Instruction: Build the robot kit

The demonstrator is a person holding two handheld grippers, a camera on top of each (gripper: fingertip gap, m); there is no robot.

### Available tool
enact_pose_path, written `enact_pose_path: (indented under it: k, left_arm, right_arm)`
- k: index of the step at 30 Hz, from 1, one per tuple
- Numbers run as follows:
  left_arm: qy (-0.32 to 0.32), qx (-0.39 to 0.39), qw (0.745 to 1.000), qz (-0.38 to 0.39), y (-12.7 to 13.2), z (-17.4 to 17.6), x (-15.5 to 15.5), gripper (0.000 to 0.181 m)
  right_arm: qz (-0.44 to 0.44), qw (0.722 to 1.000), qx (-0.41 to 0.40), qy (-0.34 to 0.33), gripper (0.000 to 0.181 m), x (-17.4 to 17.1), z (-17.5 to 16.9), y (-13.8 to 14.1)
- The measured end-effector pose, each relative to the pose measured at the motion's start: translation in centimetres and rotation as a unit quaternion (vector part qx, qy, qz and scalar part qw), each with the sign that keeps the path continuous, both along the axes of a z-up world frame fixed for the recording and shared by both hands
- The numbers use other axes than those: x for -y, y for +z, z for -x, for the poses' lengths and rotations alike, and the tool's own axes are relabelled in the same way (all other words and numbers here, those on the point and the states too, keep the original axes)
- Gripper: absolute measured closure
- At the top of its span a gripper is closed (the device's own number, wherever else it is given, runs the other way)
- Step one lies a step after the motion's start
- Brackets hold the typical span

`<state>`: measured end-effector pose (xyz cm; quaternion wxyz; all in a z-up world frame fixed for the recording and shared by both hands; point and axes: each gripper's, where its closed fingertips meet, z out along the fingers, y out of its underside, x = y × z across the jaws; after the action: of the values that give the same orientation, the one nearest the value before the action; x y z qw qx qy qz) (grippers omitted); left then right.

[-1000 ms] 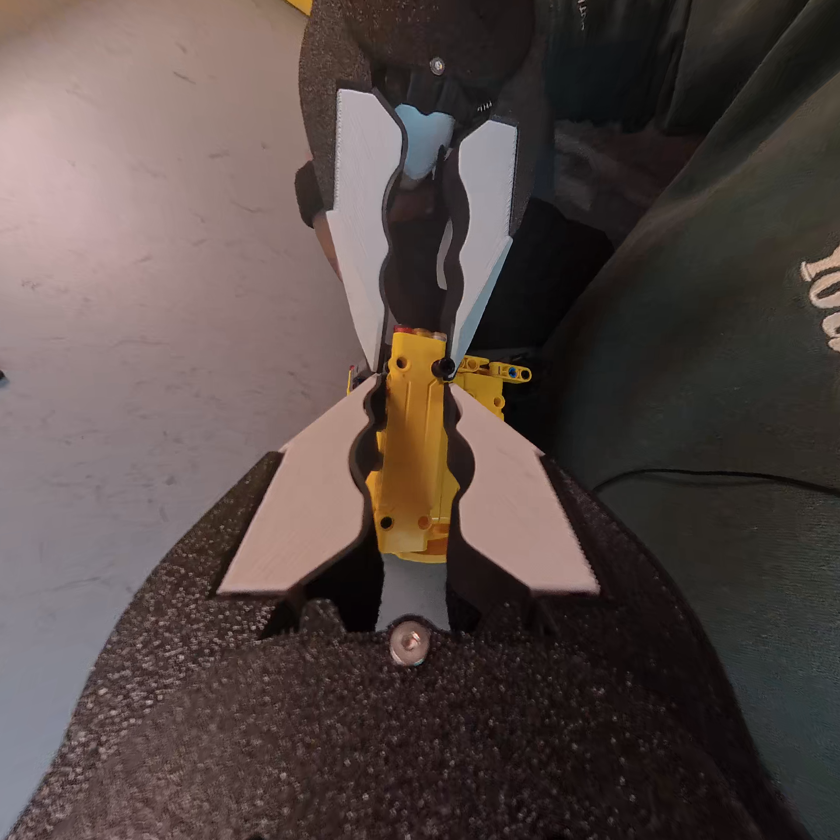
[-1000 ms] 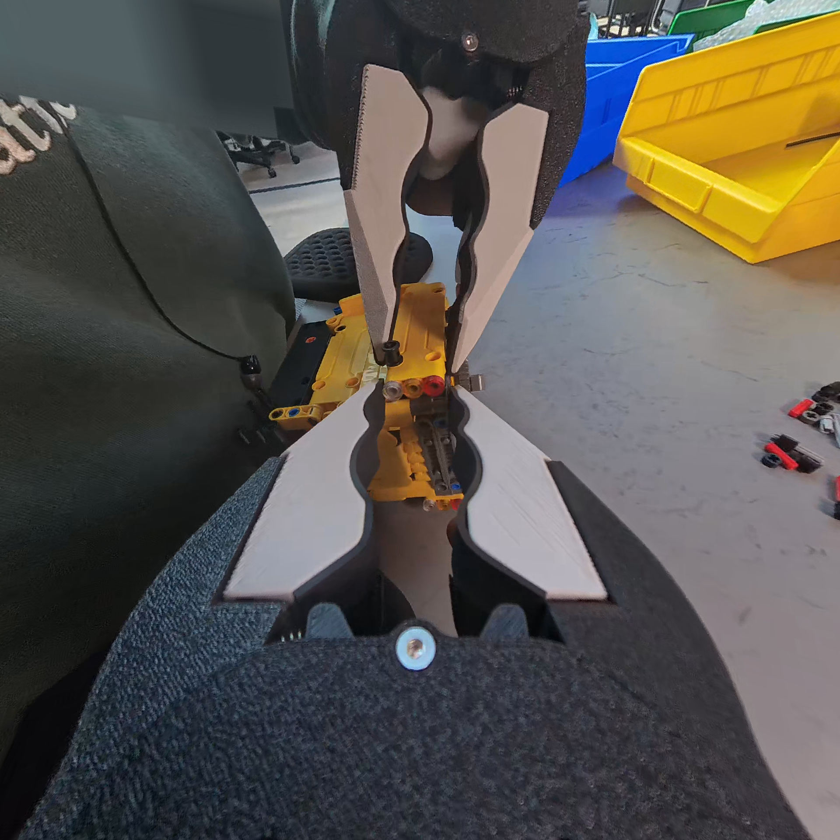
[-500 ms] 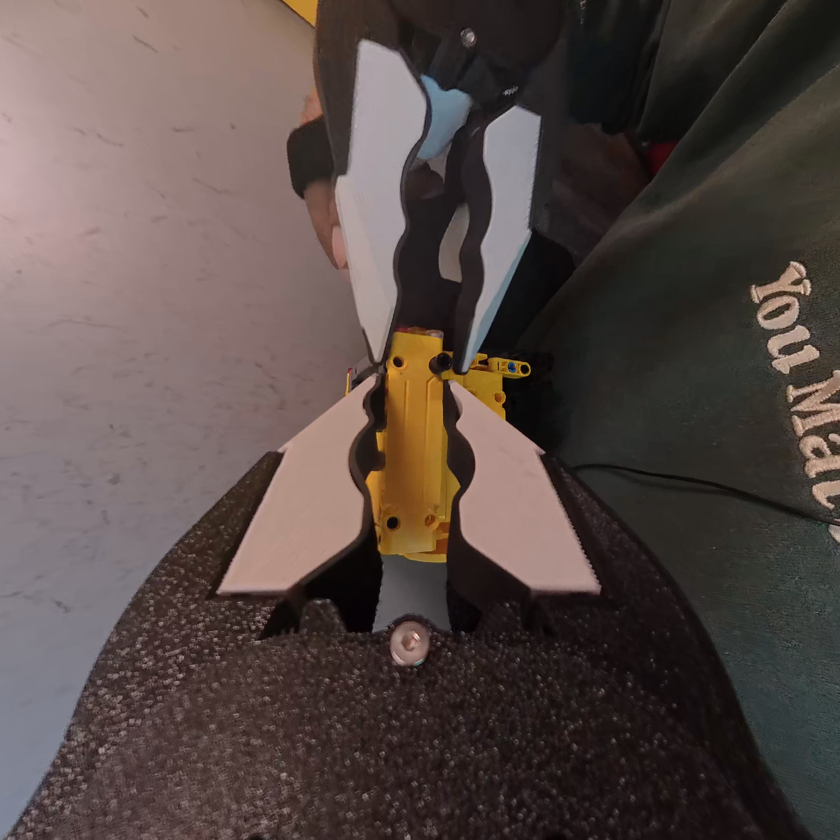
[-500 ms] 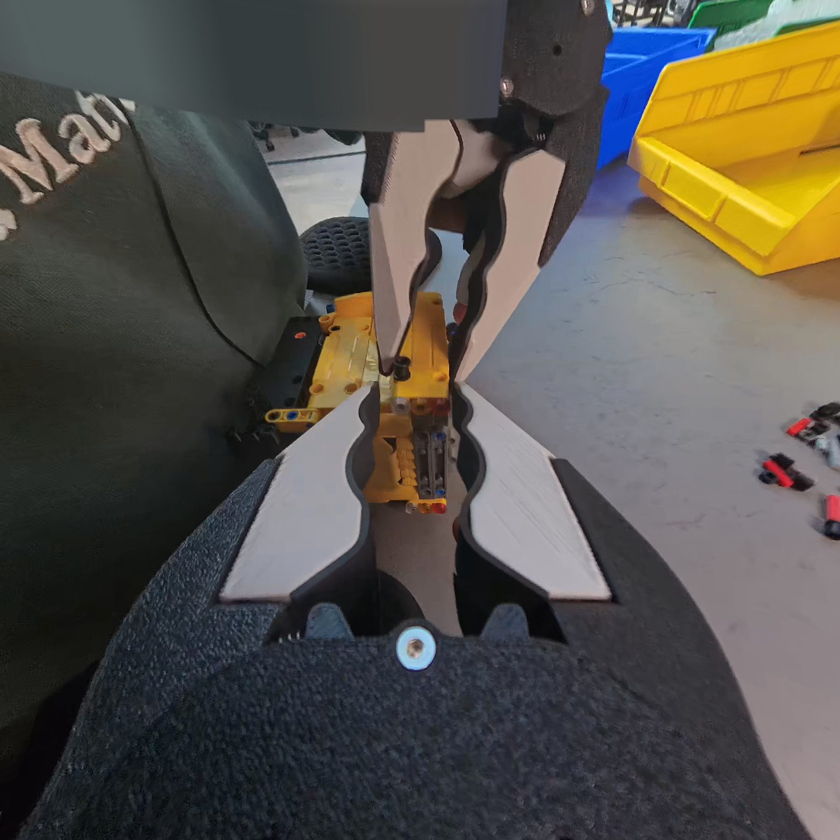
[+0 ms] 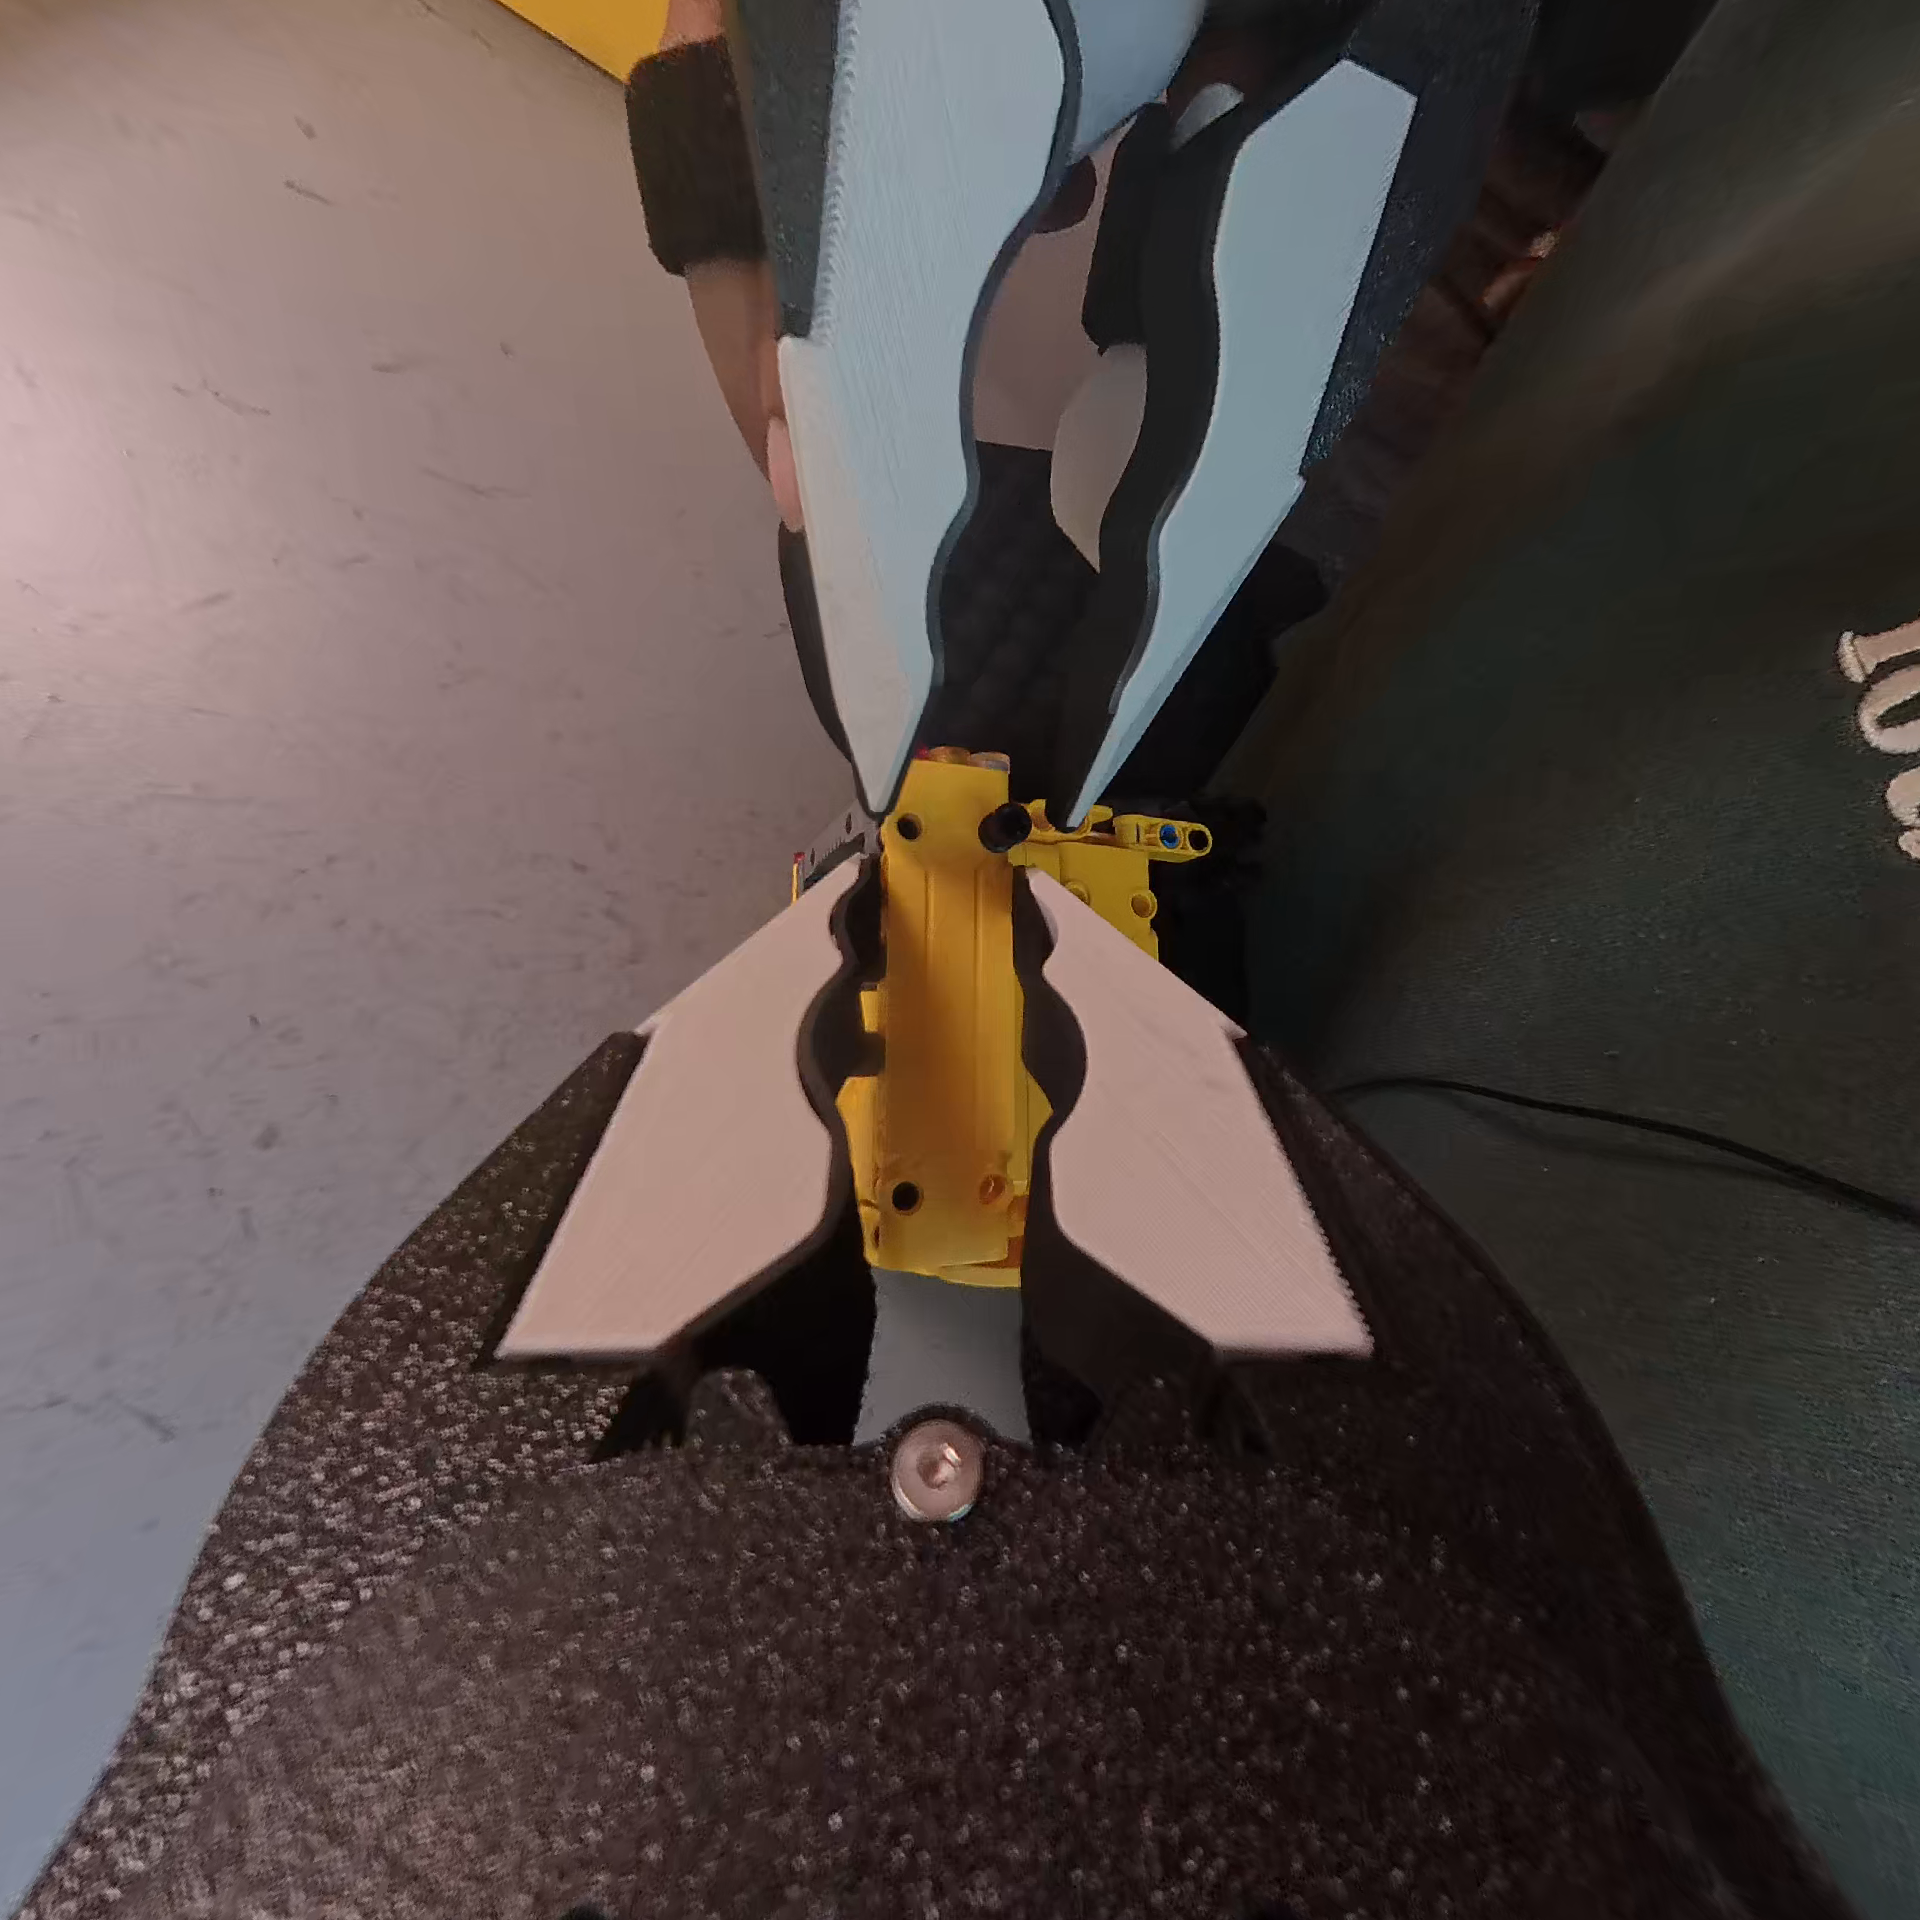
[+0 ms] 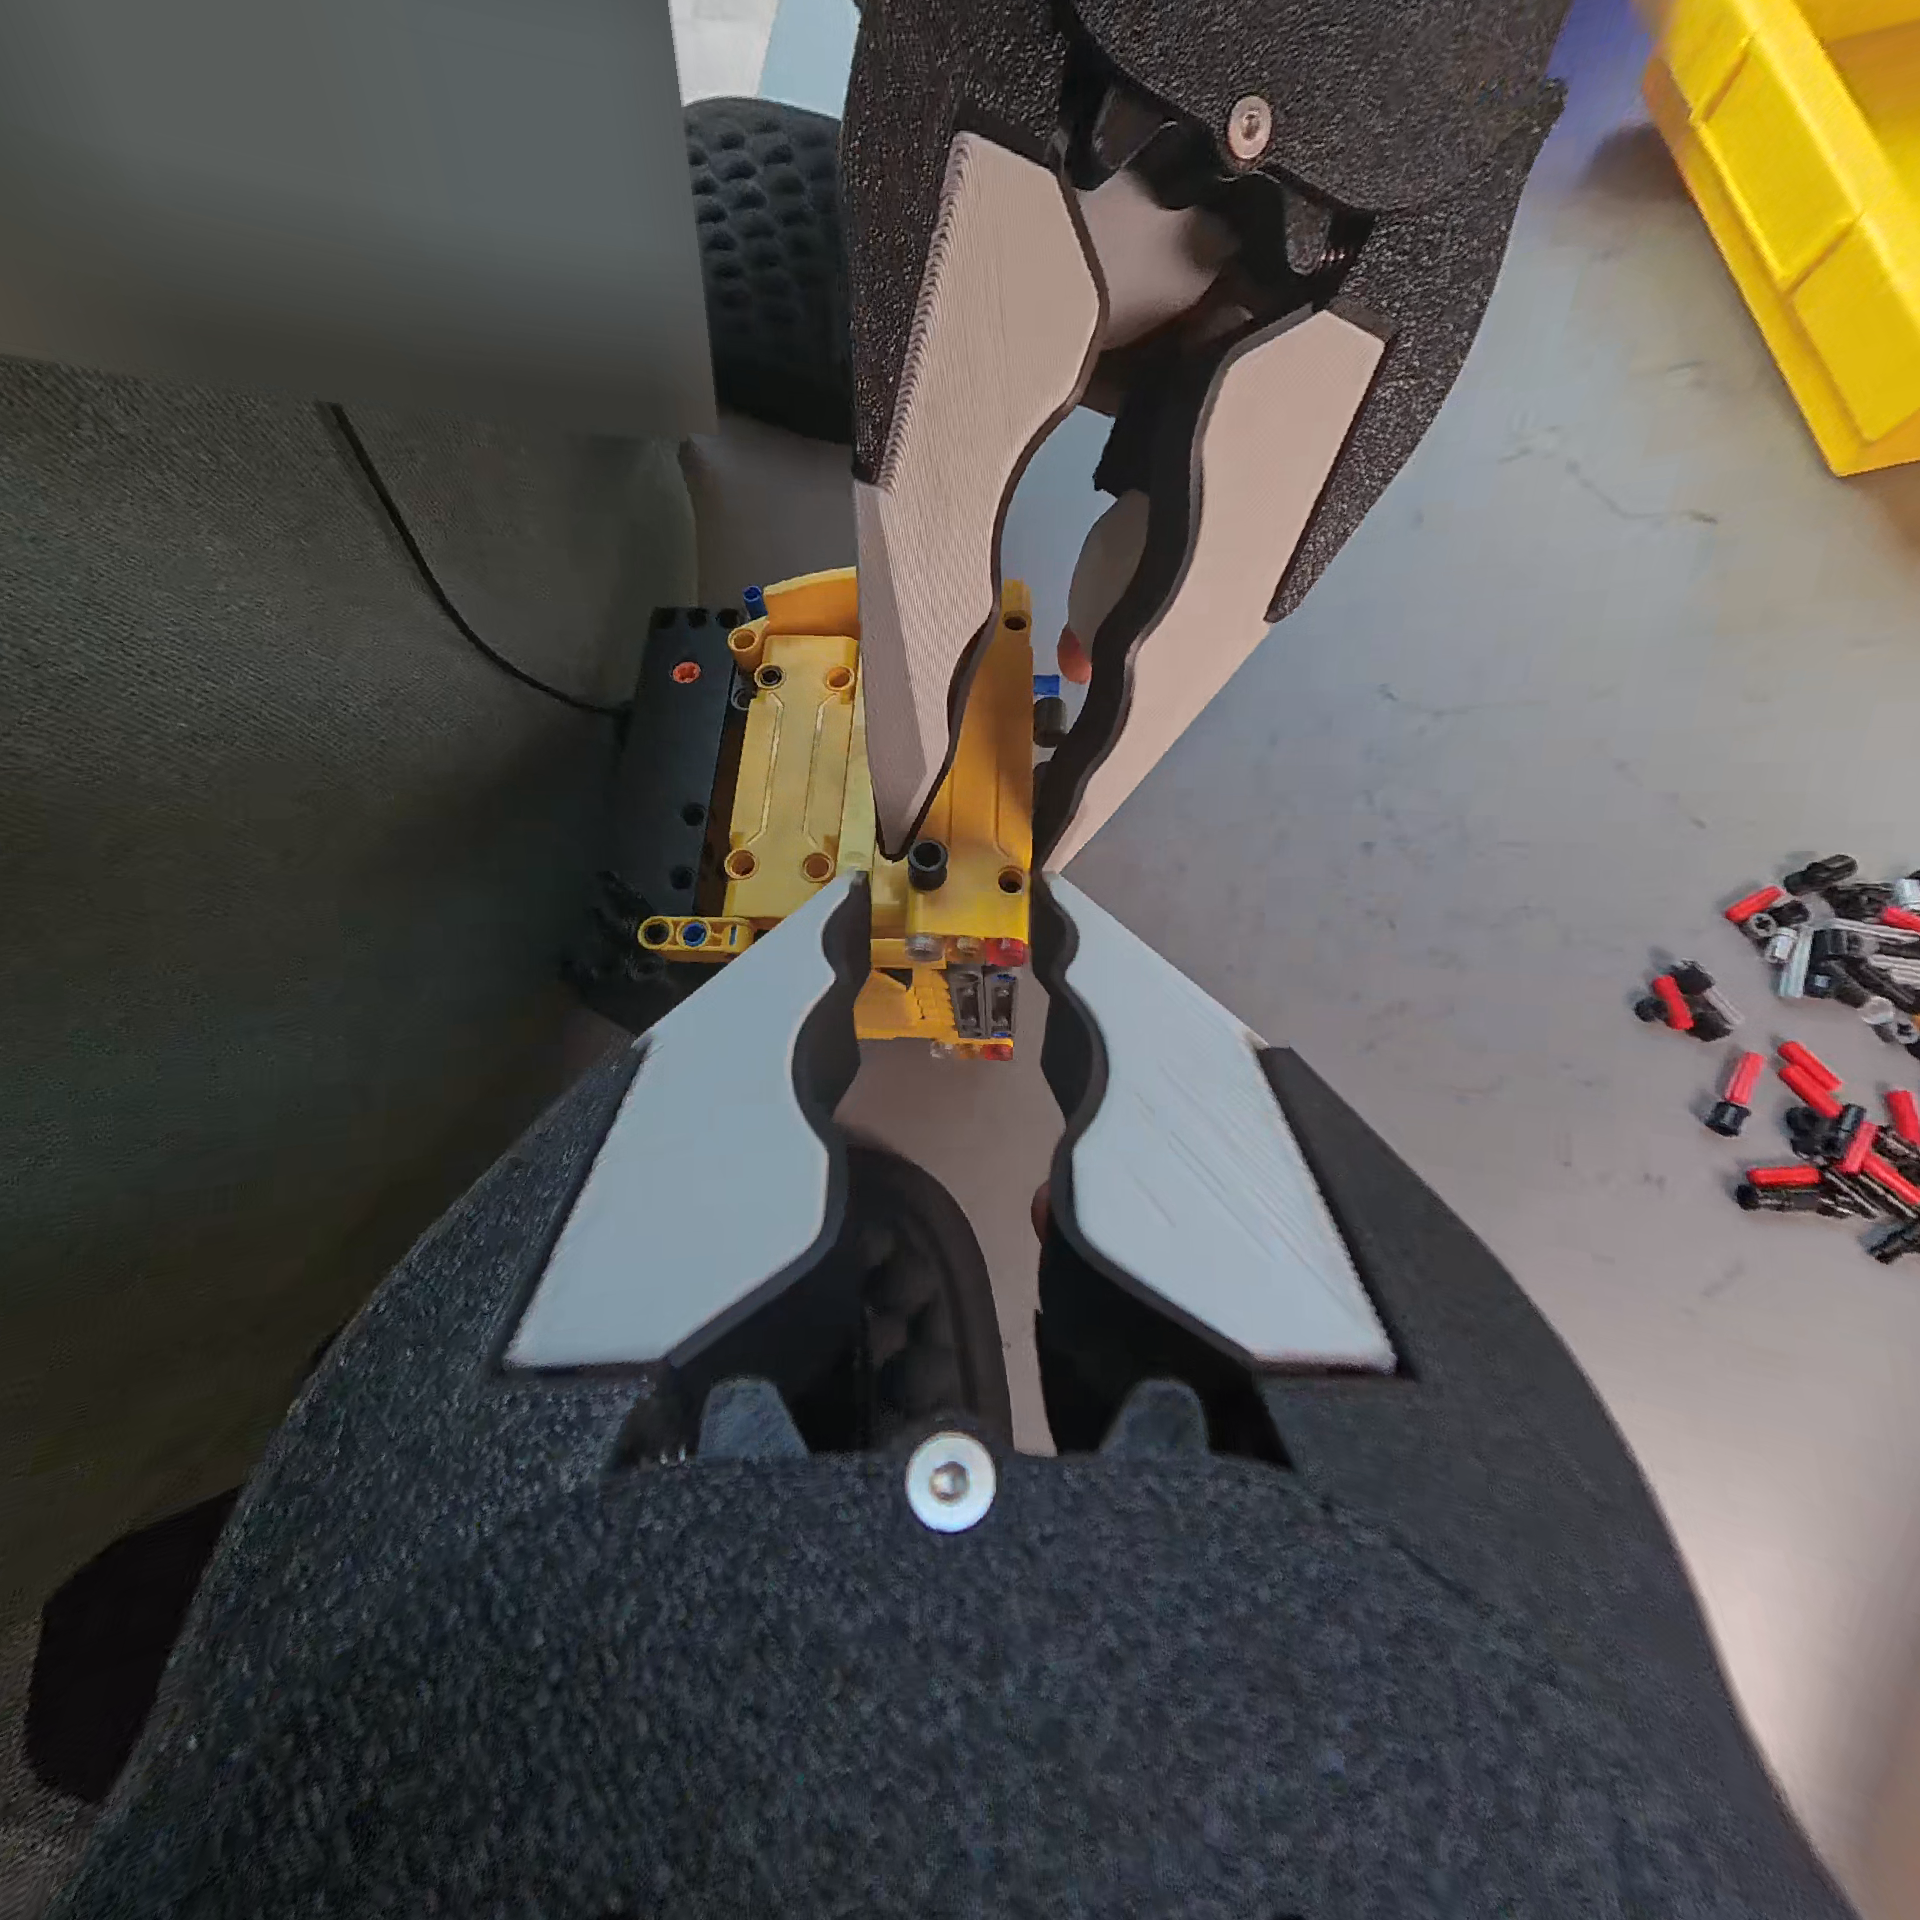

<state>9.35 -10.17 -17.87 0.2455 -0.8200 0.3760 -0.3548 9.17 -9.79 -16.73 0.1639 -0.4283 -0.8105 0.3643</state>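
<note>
At the centre of the left wrist view, the left gripper [image 5: 943,883] has its jaws closed on a yellow brick-built assembly [image 5: 951,1060], which stands lengthwise between the two fingers and fills the gap. From the top of that frame the right gripper [image 5: 971,805] reaches down, its fingertips astride the far end of the same assembly, close beside a small black pin [image 5: 1003,826] — whether they actually press on it I cannot tell.

Seen from the right wrist view, the right gripper [image 6: 948,883] has its jaws narrowly apart with the yellow assembly [image 6: 966,894] between the tips; the black pin [image 6: 927,862] stands upright on the top face. The left gripper [image 6: 961,847] comes in from the top of the frame. A black beam [image 6: 670,758] is attached to the assembly's left side.

At the right edge, loose red, black and grey pins [image 6: 1839,1049] lie scattered on the grey bench [image 6: 1403,810], and a yellow bin [image 6: 1808,208] sits in the upper right corner. A person's dark green garment [image 6: 260,831] fills the left.
</note>
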Motion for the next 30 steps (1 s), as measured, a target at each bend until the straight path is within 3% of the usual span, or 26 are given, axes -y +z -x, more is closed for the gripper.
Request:
enact_pose_path:
  k: [10,16,26,29,30]
  left_arm:
    - [-0.002,0.000,1.000,-0.012,-0.1,-0.3,0.3,0.157]
    - [-0.020,0.008,0.999,0.034,-1.4,-1.3,1.7,0.158]
    - [-0.020,-0.054,0.996,-0.075,-0.2,-0.5,0.0,0.157]
    - [-0.019,-0.041,0.995,-0.086,0.2,-0.7,0.2,0.156]
    - [-0.013,-0.035,0.995,-0.094,0.5,-0.4,0.2,0.148]
  right_arm:
    - [-0.023,0.999,0.044,-0.005,0.161,0.0,-0.1,-0.6]
    - [0.013,0.996,0.094,0.003,0.162,1.5,-1.2,-2.2]
    - [-0.019,0.999,0.041,-0.018,0.157,0.1,-0.5,-0.9]
    - [-0.021,0.999,0.044,-0.011,0.158,0.3,-0.6,-1.0]
    - [-0.026,0.999,0.041,-0.012,0.158,0.3,-0.5,-1.0]
